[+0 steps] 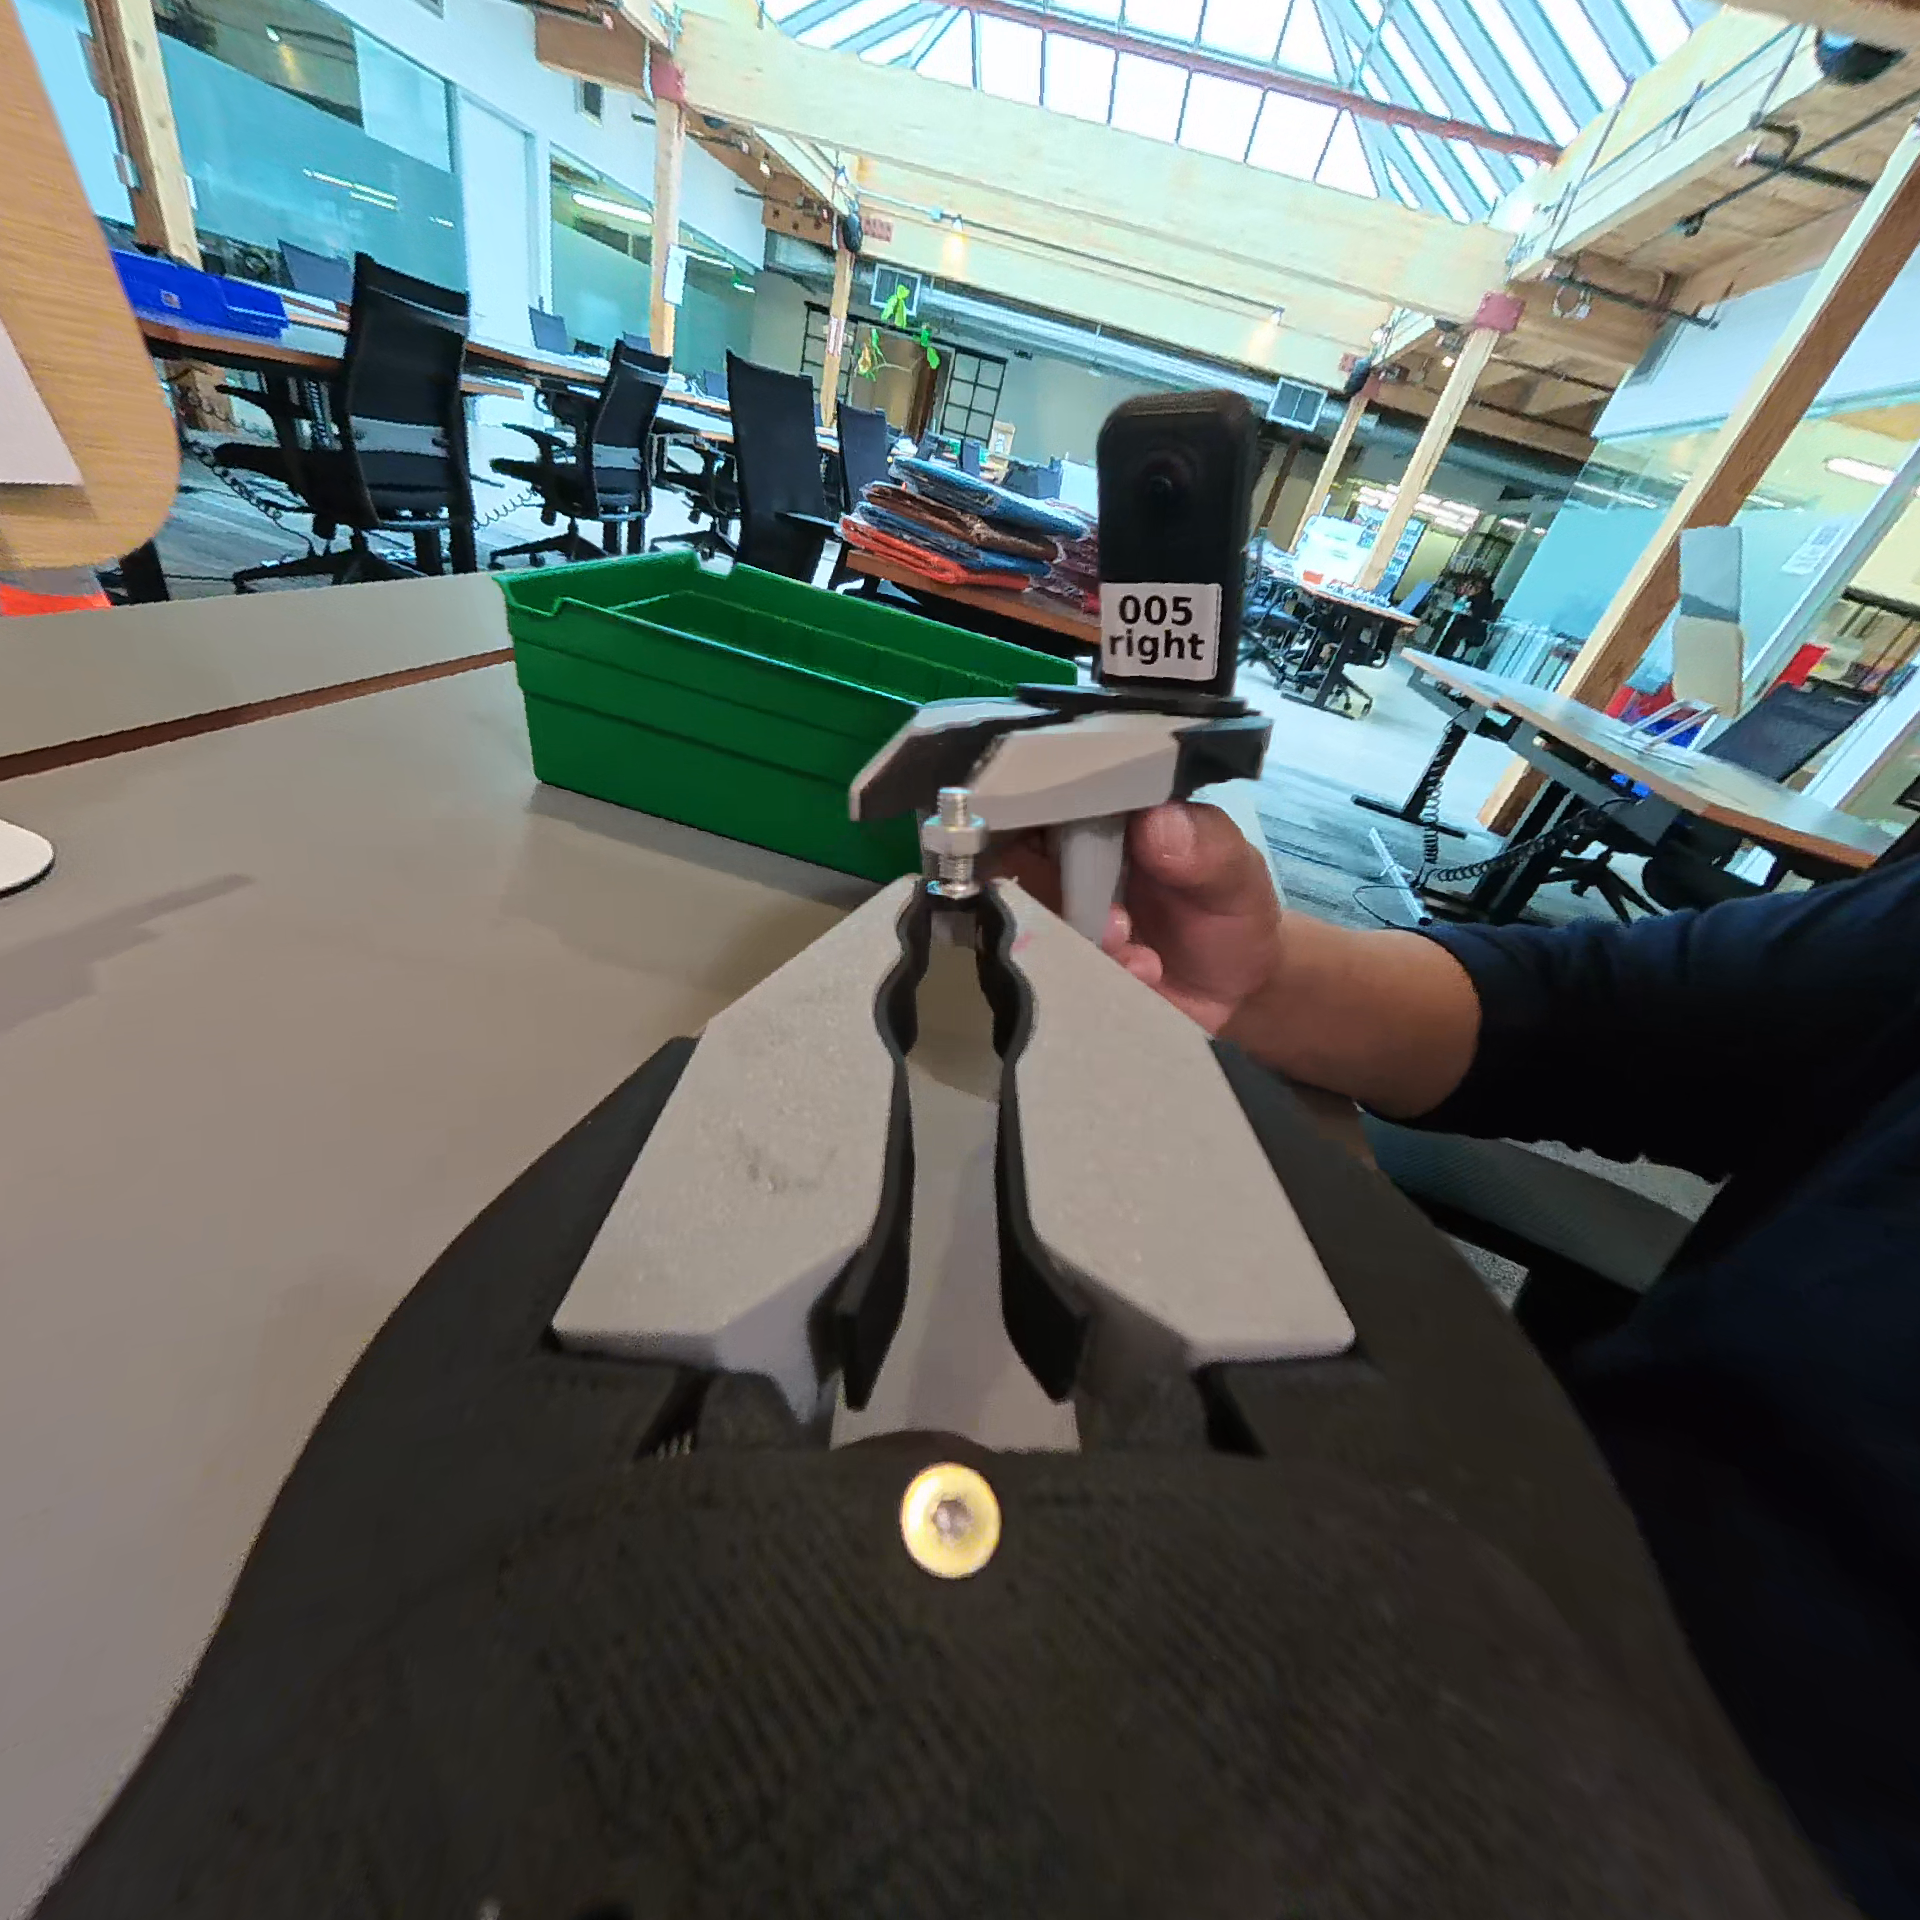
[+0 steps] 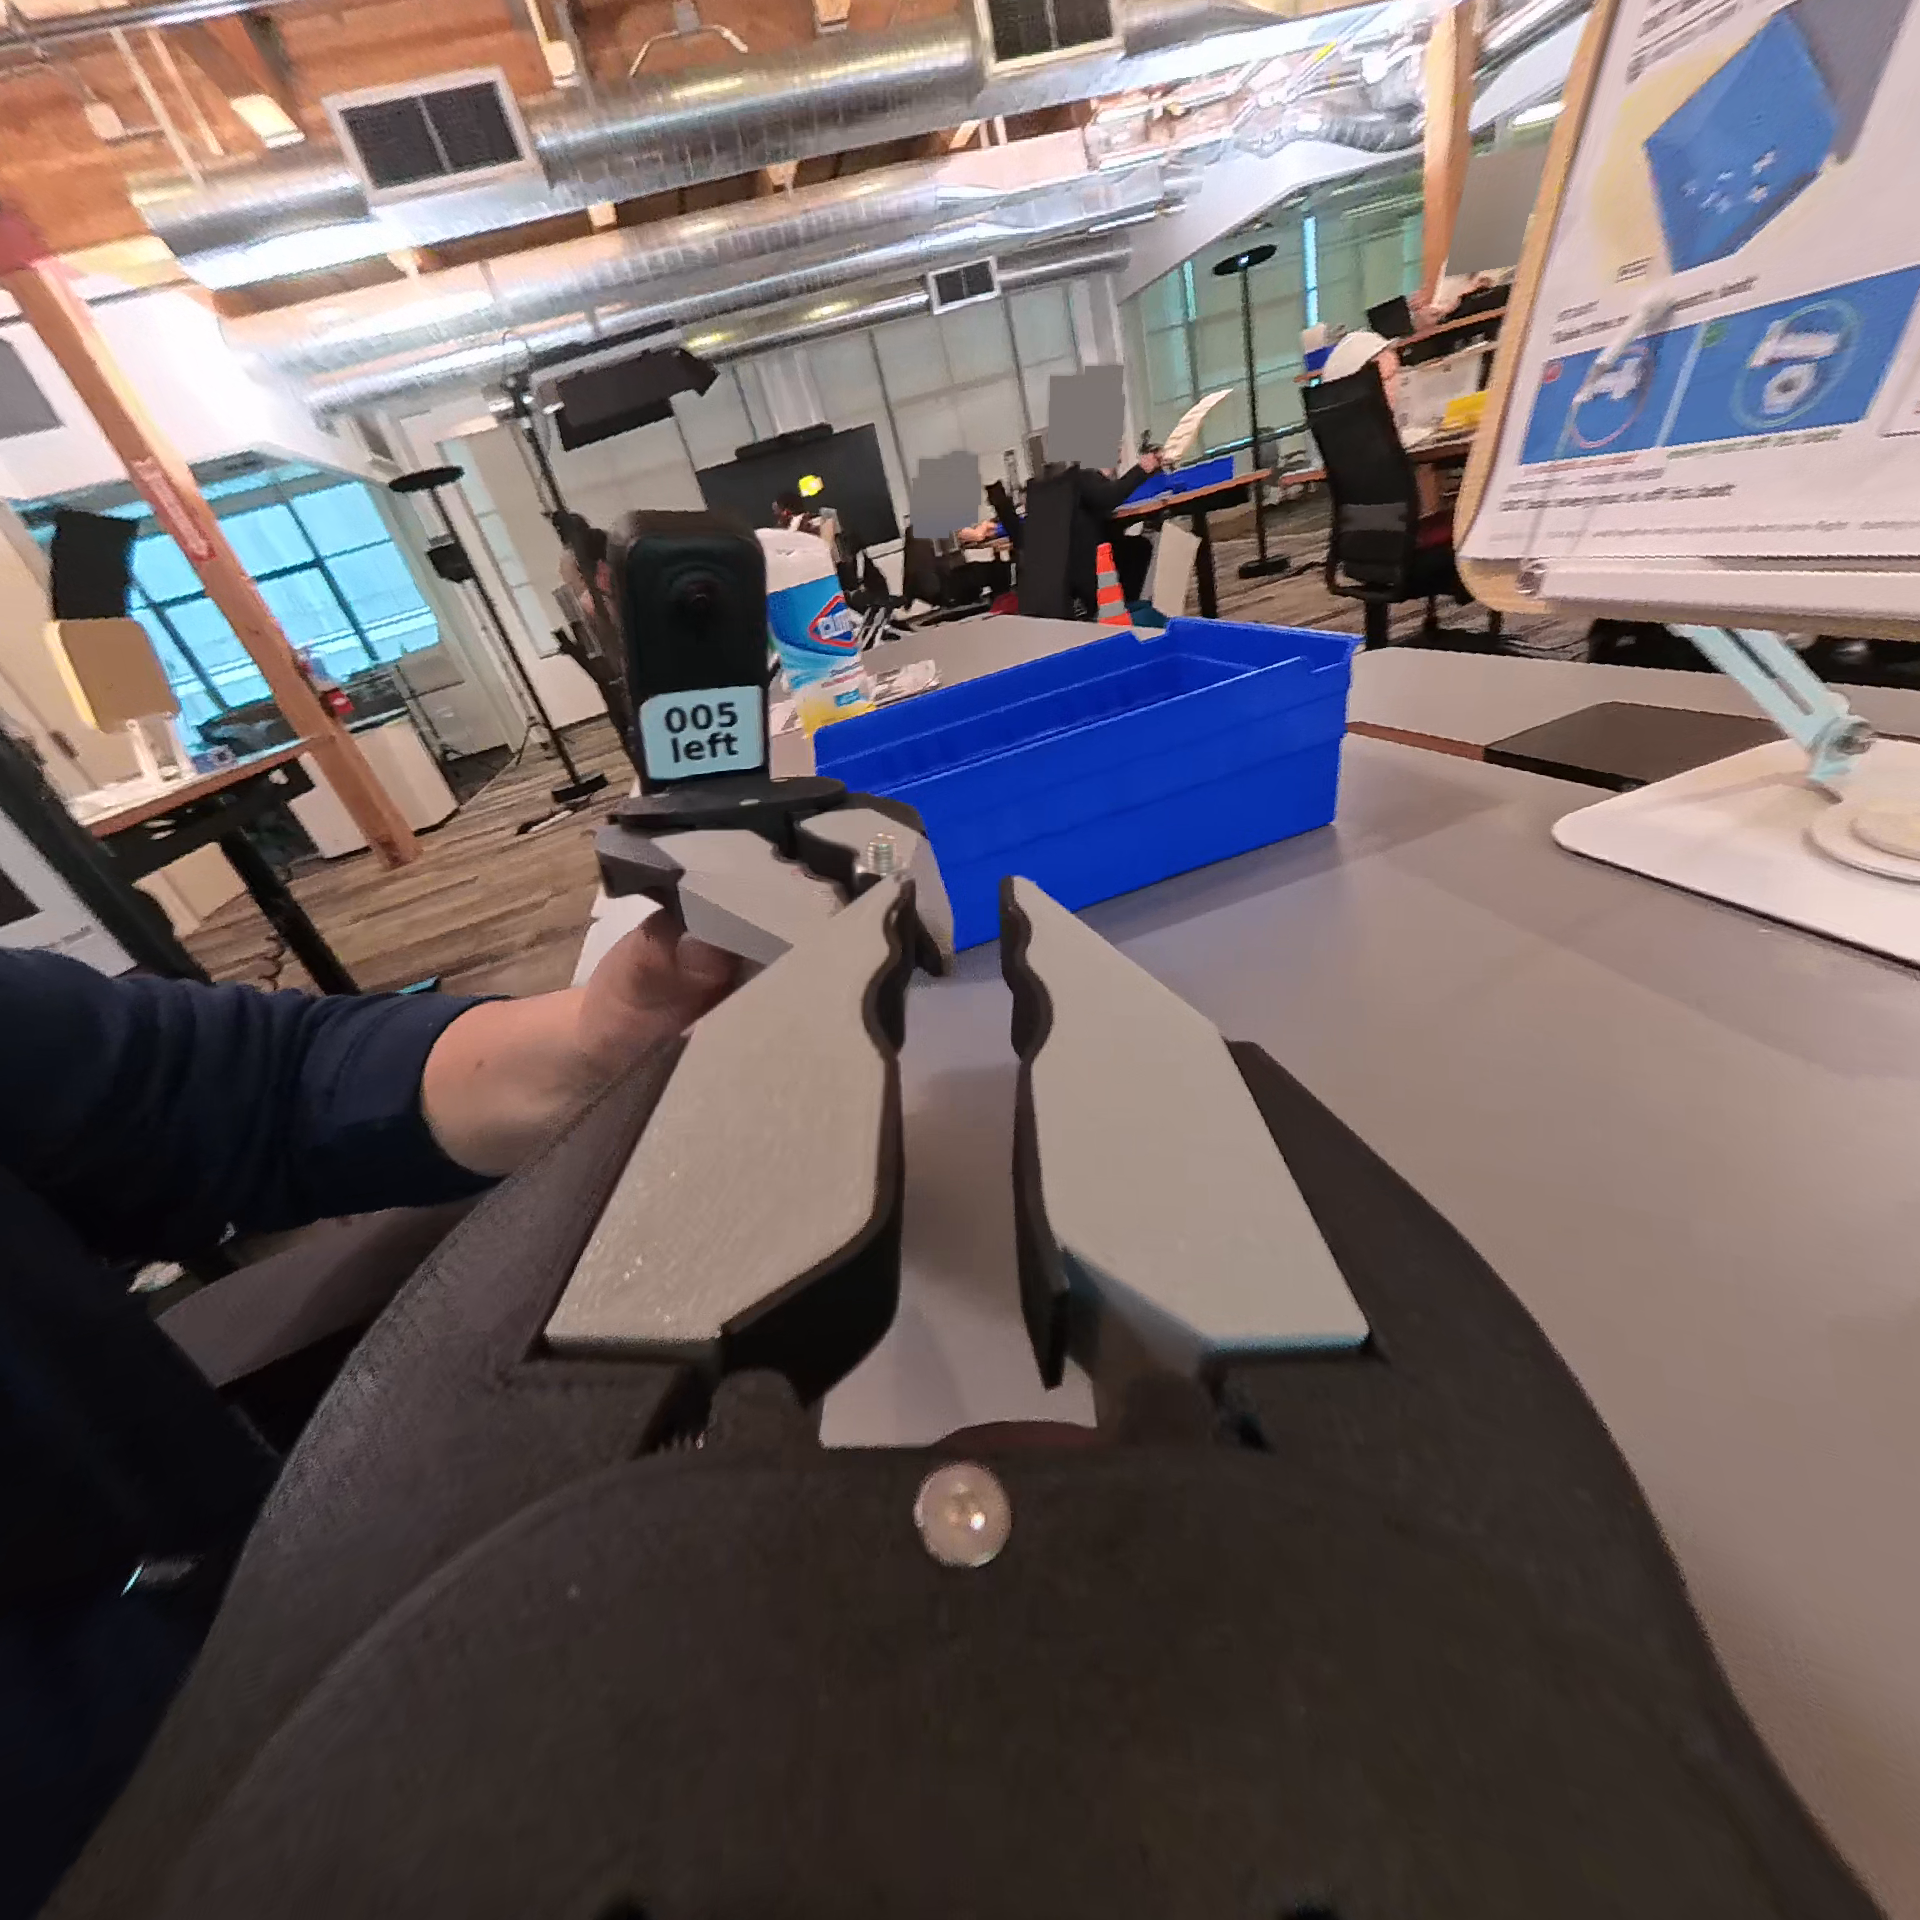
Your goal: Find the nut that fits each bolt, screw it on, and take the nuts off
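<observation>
Your left gripper (image 1: 954, 906) clamps the bolt (image 1: 957, 844) upright, nut (image 1: 955, 829) on it; right gripper (image 2: 956, 925) open, holding nothing; green bin (image 1: 727, 665) behind.

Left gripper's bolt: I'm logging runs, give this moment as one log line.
left gripper: shut on bolt | nut: on bolt | right gripper: open, by bolt | green bin: behind

the bolt (image 1: 956, 847) is bright bare metal, its thread shiny, and the nut (image 1: 954, 828) on it has the same silvery gleam. the left gripper (image 1: 956, 914) holding it has matt grey plastic fingers (image 1: 790, 1122), grainy on top, with black edging. behind the bolt, the green bin (image 1: 727, 707) is smooth, slightly glossy plastic. the table (image 1: 312, 987) beneath is smooth matt grey.
</observation>
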The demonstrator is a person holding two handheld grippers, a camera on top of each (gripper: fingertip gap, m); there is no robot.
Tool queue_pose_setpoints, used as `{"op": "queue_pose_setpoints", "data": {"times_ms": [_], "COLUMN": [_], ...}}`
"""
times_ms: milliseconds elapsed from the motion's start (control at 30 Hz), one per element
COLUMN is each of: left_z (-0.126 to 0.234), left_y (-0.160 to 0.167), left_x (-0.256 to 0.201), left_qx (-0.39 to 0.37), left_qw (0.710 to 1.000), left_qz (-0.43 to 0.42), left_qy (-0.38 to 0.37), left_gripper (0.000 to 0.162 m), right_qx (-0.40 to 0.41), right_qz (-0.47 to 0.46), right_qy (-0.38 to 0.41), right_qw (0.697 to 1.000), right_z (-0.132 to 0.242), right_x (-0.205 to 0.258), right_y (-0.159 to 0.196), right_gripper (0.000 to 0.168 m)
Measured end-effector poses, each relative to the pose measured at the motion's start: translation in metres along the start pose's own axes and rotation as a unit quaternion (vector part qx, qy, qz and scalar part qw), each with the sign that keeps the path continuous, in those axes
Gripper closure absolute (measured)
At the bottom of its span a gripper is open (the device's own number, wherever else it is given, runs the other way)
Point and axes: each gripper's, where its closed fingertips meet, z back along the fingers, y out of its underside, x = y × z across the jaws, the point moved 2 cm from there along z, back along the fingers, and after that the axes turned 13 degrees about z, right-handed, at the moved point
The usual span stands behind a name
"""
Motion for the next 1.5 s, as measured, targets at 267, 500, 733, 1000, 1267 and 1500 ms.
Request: {"op": "queue_pose_setpoints", "data": {"times_ms": [267,500,733,1000,1267,1500], "left_z": [-0.005,0.002,-0.006,0.003,-0.004,0.0], "left_y": [0.005,-0.002,0.006,-0.004,0.004,0.0], "left_x": [-0.006,-0.003,-0.009,-0.003,-0.005,-0.002], "left_qx": [0.012,-0.004,0.016,-0.005,0.012,0.002], "left_qw": [1.0,1.0,1.0,1.0,1.0,1.0], "left_qz": [-0.014,-0.005,-0.02,-0.007,-0.019,-0.014], "left_qy": [0.01,0.008,0.014,0.006,0.004,0.001], "left_gripper": [0.154,0.155,0.155,0.155,0.155,0.155], "right_qx": [0.013,-0.012,0.014,-0.03,0.015,-0.027], "right_qz": [0.021,0.012,0.044,0.021,0.039,0.028], "right_qy": [-0.014,-0.009,-0.014,-0.005,-0.01,-0.017], "right_qw": [1.0,1.0,0.999,0.999,0.999,0.999], "right_z": [-0.008,0.003,-0.009,0.007,-0.005,0.003], "right_x": [0.011,0.003,0.015,0.004,0.012,0.012], "right_y": [0.003,-0.006,0.001,-0.014,0.0,-0.015], "right_gripper": [0.143,0.149,0.145,0.151,0.146,0.152]}}
